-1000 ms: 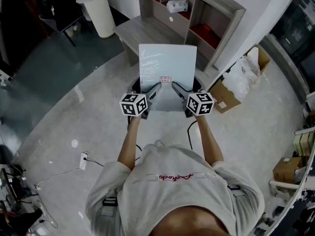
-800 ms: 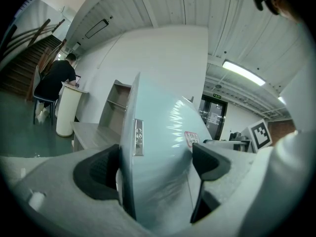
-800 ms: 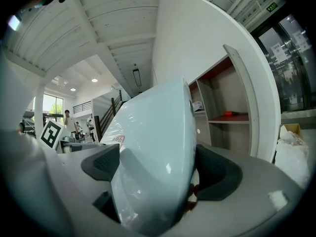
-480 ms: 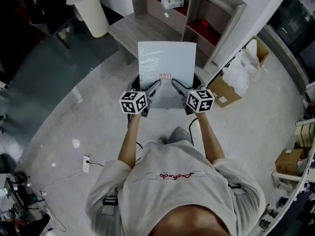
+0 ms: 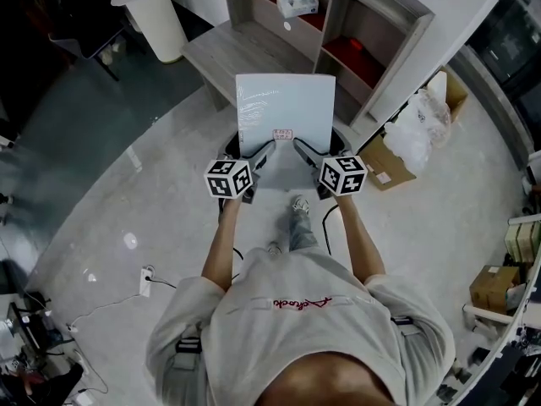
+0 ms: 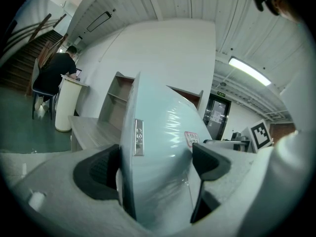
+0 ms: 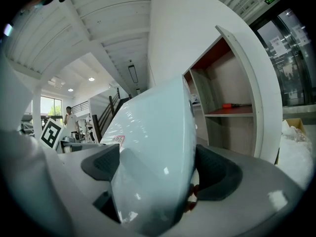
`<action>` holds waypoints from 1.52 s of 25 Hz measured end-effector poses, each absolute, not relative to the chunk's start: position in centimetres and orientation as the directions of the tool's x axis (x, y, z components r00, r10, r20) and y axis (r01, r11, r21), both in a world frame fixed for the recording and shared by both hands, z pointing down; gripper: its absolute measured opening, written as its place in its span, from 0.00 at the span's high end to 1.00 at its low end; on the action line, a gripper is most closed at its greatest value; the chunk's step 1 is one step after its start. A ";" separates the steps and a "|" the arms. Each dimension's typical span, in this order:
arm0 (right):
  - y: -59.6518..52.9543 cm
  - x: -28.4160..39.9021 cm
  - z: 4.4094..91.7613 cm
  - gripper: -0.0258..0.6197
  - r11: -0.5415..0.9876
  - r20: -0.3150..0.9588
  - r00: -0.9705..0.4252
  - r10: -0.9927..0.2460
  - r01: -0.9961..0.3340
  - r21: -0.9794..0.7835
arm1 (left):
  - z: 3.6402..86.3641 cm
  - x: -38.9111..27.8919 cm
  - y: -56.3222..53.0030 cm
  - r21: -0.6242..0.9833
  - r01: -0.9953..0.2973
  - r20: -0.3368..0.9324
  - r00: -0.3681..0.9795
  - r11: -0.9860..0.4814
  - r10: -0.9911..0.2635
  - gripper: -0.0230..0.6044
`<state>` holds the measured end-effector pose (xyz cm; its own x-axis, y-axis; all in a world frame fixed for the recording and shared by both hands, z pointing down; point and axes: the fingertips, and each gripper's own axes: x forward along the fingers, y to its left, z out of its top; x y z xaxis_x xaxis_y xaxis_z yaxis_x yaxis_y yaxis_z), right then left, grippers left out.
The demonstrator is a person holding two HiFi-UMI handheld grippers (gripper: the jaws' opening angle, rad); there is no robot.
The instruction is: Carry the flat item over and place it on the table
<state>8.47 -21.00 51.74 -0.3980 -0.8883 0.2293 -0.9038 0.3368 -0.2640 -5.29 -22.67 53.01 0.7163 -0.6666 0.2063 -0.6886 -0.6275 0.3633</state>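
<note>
Left gripper (image 6: pixel 155 164): its fingers (image 6: pixel 98 171) are clamped on the near left edge of the flat item, one on each face; the hold is the same as a moment ago.
Surface (image 5: pixel 237 53): the grey wooden top lies ahead and slightly left of the load, and has shifted only a little in the head view over the last second.
Flat item (image 5: pixel 286 108): a pale blue panel in clear film with a small red sticker (image 5: pixel 282 134) near its near edge. It is carried in the air roughly level in front of the person, above the floor, with its far edge near the surface's corner in the head view. It has not tilted or slid between the grippers.
Shoe (image 5: pixel 298 205): one now shows below the panel's near edge where none showed a second ago, so the person is in mid-stride.
Right gripper (image 7: pixel 158 169): its fingers (image 7: pixel 217 172) are closed on the near right edge of the panel, matching the left, and its grip is unchanged.
Shelf unit (image 5: pixel 355 32): it stands just behind the surface, with red-lined compartments.
Reading: this is the carry phase, the approach looks well advanced, and the panel is not yet over the surface. It probably needs a few more steps and a slight leftward correction before lowering.
</note>
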 end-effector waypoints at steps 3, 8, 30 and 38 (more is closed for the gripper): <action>-23.3 9.4 52.0 0.21 0.344 0.228 -0.407 -0.884 -0.899 -0.271 | 53.1 -4.4 -24.8 0.359 -0.696 0.212 0.710 -0.622 -0.672 0.22; -27.7 10.8 51.9 0.21 0.355 0.228 -0.420 -0.878 -0.892 -0.279 | 53.0 -3.0 -29.1 0.355 -0.706 0.216 0.700 -0.612 -0.681 0.22; -38.5 14.6 55.6 0.21 0.435 0.295 -0.529 -0.796 -0.838 -0.328 | 56.5 0.7 -38.1 0.392 -0.782 0.296 0.606 -0.484 -0.739 0.22; -39.6 13.6 58.5 0.21 0.413 0.341 -0.534 -0.774 -0.833 -0.369 | 59.1 -0.3 -39.2 0.411 -0.787 0.351 0.602 -0.460 -0.717 0.22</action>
<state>13.61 -39.59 58.48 -0.5344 -0.7735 0.3408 -0.8327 0.4125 -0.3694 -0.29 -39.18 59.11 0.6020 -0.7173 0.3508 -0.7873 -0.4599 0.4108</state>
